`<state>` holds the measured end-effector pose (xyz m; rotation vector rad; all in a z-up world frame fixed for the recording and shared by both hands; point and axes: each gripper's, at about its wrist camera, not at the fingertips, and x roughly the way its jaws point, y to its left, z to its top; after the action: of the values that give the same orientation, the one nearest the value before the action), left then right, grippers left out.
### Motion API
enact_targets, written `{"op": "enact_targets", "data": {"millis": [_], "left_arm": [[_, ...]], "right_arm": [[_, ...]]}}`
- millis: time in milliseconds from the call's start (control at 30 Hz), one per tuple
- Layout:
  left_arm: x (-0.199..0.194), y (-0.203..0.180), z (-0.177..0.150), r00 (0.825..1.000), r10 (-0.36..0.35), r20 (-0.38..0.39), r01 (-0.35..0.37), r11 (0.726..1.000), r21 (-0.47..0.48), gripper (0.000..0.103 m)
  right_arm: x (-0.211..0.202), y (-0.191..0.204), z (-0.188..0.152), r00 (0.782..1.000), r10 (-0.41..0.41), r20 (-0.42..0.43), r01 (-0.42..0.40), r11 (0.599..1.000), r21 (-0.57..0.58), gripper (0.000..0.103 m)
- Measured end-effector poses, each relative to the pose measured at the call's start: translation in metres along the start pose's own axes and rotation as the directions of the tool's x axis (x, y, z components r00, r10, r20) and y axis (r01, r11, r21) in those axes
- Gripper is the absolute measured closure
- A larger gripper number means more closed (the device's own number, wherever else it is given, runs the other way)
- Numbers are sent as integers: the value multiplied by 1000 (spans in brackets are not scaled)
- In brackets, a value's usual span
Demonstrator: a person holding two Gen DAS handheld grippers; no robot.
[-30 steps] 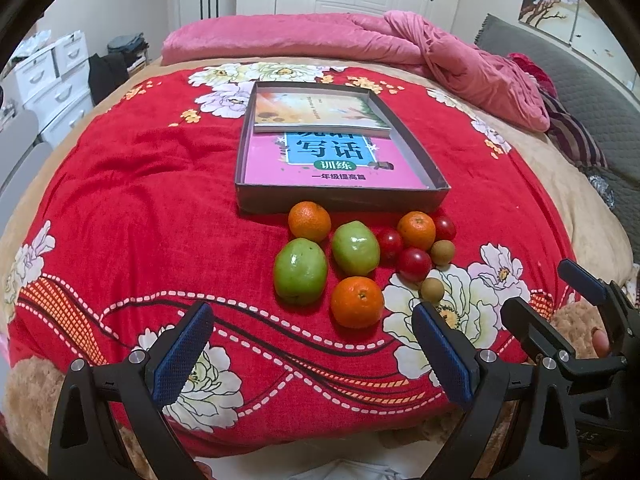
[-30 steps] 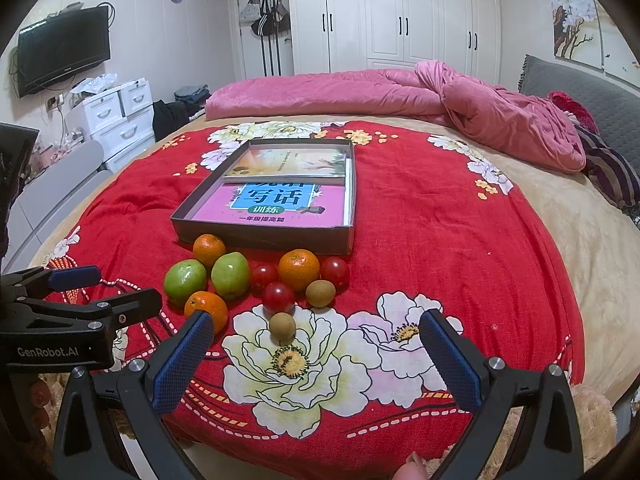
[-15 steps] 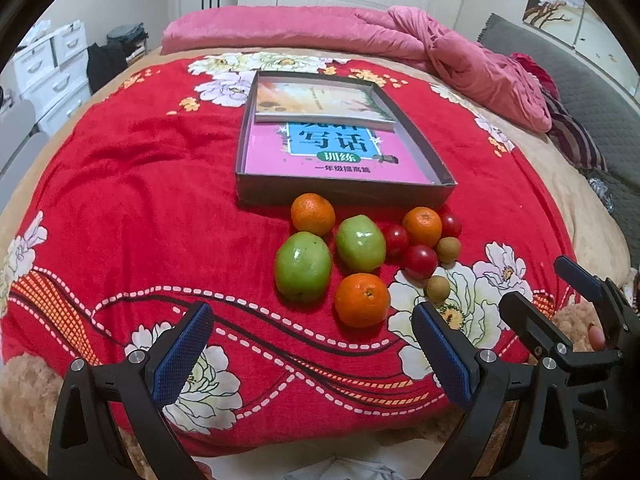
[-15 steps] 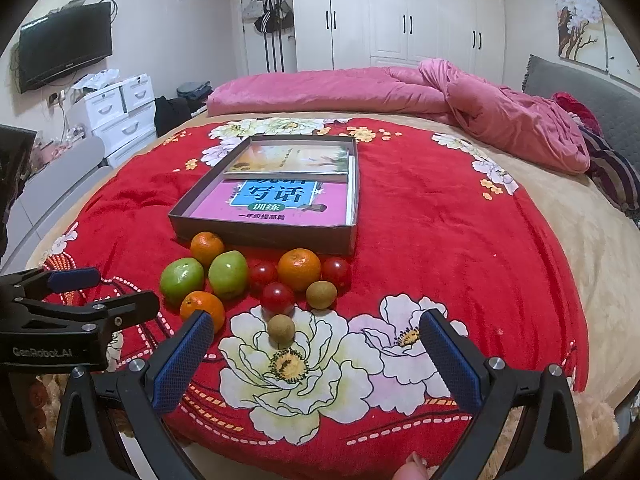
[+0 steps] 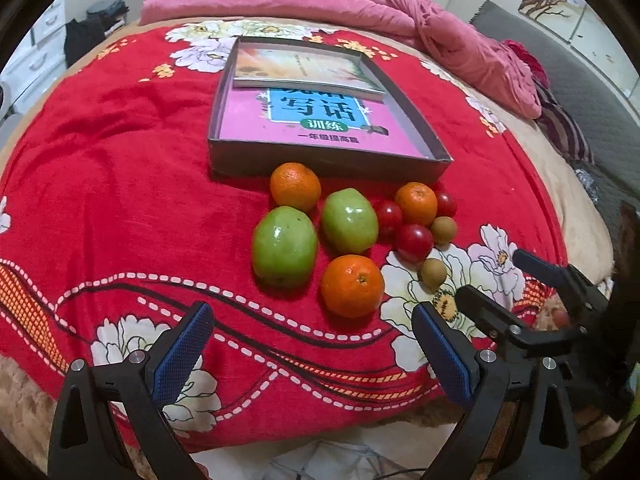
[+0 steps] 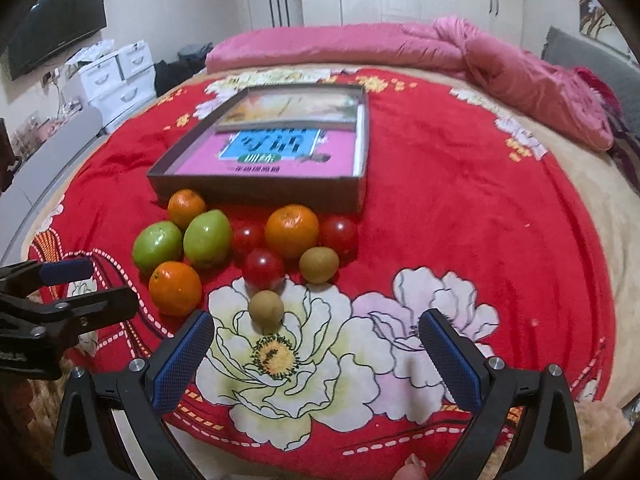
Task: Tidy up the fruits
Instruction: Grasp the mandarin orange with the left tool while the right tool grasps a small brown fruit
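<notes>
Your left gripper (image 5: 308, 344) and right gripper (image 6: 316, 344) both hover with fingers spread, empty, before the clustered fruits (image 5: 352, 232) on the red floral blanket (image 5: 120, 184).

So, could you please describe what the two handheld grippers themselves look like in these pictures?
Both look alike. The left gripper and the right gripper each have two black angular plastic fingers with triangular cut-outs and round silver bolt heads. Each finger ends in a blue, finely textured pad. No cables or sleeves are visible, and no markings are legible.
</notes>
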<state>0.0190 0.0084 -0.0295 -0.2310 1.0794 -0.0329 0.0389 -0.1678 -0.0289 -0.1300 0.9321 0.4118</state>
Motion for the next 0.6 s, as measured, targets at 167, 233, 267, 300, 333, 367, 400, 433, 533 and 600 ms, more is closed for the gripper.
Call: {"op": "enact_targets", "data": {"millis": [167,233,267,300,333,367,400,433,533,600], "left_arm": [[4,-1,-2,999,-3,-32,4,1000,25,4],[5,-2,-3,999,-13,-30,14,999,37,5],[6,-3,-3,1000,-10,-29,11,999,38,5],[7,-3,-3,999,-13,-31,15,999,41,6],[7,-4,-2,999,-18,-29,19,999,40,12],[8,-5,-1,999,-30,-31,32,999,43,26],[10,-7,0,998,-46,-36,48,998,47,32],[12,-8,0,998,-49,-44,51,997,50,39],[18,-10,2,996,-60,-63,62,997,38,39],[21,-12,4,996,-68,-59,70,997,38,39]], "right_arm": [[8,4,2,998,50,-27,-52,997,-53,6],[13,9,4,996,72,-45,-76,993,-94,18],[16,11,4,995,79,-57,-85,990,-116,21],[18,13,5,995,80,-61,-88,988,-126,28],[20,15,5,994,89,-70,-98,985,-142,31],[22,17,5,993,95,-76,-106,982,-153,33],[24,19,5,992,98,-84,-111,980,-166,39],[26,20,5,991,103,-91,-117,977,-176,47],[31,20,5,987,120,-110,-139,973,-187,58],[34,18,6,985,127,-116,-146,973,-179,64]]}}
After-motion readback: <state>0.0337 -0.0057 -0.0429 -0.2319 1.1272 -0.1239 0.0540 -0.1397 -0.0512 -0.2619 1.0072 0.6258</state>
